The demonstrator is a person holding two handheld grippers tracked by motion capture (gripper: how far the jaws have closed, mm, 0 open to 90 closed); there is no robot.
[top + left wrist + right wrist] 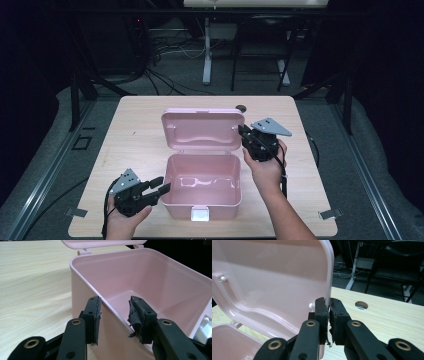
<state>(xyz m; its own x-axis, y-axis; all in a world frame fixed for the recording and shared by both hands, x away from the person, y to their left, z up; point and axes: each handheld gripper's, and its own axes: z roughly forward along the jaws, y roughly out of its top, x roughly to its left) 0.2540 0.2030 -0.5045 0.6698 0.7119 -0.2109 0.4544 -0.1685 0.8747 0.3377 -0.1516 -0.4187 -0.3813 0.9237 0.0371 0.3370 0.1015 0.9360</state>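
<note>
— Sitting in the middle of the table, what does the box look like?

— Pale pink plastic, glossy, with rounded corners. Its lid stands raised at the back, hinged to the rear edge, its hollow inside facing the person. The tub is bare inside, only reflections on the floor. A whitish latch sits on the front wall.

— And the right gripper?

— It is at the lid's right edge. In the right gripper view the two pads are pressed together on that thin pink rim, so it is clamped on the lid. A small white peg sticks out just left of the jaws.

— The left gripper?

— Low at the box's front left corner, held in the person's left hand. In the left gripper view its jaws stand apart, one outside the left wall, the other over the inside; the rim runs between them. I cannot tell that either pad touches it. The pads look worn and frayed.

— Anything else on the table?

— A round hole in the tabletop behind the lid's right corner
</note>
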